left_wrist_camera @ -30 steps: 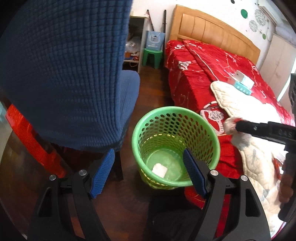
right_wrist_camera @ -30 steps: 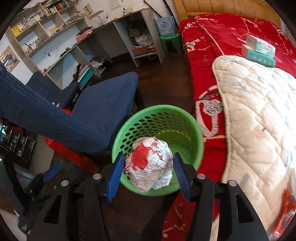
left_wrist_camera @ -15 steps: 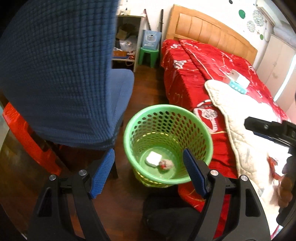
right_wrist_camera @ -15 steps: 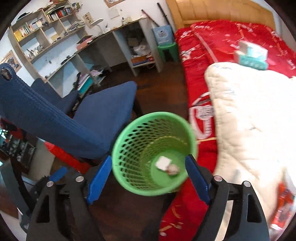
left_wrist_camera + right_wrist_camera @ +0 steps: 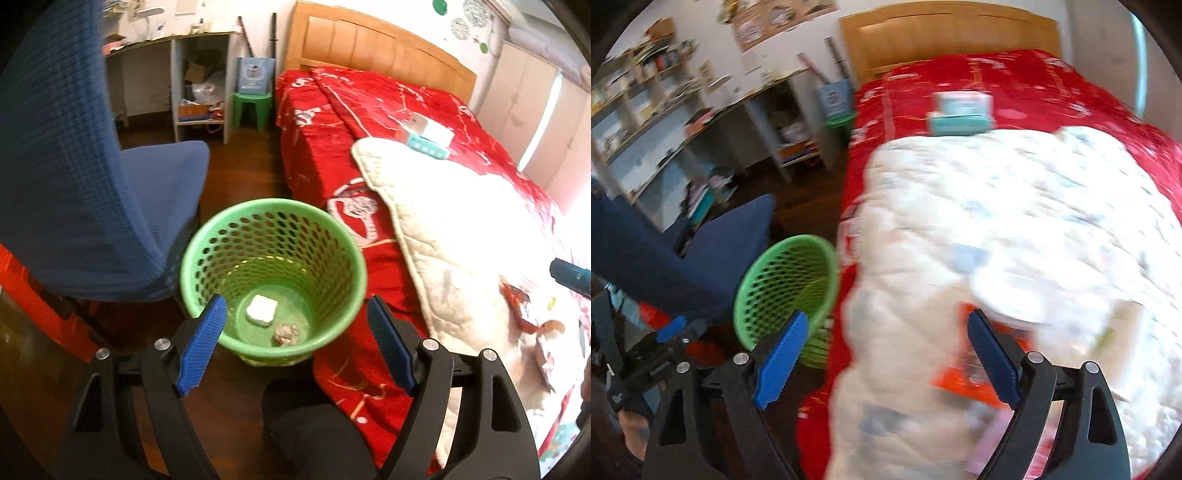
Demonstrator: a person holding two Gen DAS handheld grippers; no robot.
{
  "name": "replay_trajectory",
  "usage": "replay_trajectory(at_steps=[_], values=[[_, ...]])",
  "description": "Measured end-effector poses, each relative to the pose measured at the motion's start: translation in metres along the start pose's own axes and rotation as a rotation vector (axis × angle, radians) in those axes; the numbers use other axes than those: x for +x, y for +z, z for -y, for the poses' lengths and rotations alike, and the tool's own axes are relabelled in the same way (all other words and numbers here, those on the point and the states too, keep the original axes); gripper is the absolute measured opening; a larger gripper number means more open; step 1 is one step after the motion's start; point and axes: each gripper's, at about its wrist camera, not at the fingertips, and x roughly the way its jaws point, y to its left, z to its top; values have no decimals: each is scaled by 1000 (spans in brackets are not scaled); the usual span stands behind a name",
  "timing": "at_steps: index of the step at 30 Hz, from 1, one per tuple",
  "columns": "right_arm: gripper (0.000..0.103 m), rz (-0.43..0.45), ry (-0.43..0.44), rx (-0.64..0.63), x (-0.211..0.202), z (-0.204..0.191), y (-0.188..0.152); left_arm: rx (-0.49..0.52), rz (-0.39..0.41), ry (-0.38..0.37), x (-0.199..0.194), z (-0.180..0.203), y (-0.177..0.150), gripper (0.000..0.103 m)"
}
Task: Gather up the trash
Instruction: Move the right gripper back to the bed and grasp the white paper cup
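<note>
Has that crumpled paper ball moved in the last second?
Yes. A second ago the right gripper held it above the green basket; now the crumpled paper ball lies on the basket's bottom beside a white piece, and the jaws stand open.

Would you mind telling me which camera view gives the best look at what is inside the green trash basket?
The left wrist view: it looks down into the green basket, showing a white piece and a crumpled wad on its bottom. The right wrist view is motion-blurred and catches the basket obliquely from the side, so only its mesh wall shows.
</note>
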Motion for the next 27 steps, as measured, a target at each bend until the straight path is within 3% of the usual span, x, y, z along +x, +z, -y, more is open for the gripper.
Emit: replay_trajectory(at_steps=[11,18,27], values=[[85,19,-208,213,-35,138,-14,70,-22,-42,1,36,-7,79],[78,-45,-203,355,-19,192,-19,115,-42,-66,1,60,-11,80],[65,-117,-177,399,9,210,-19,176,-77,-142,0,97,-18,80]])
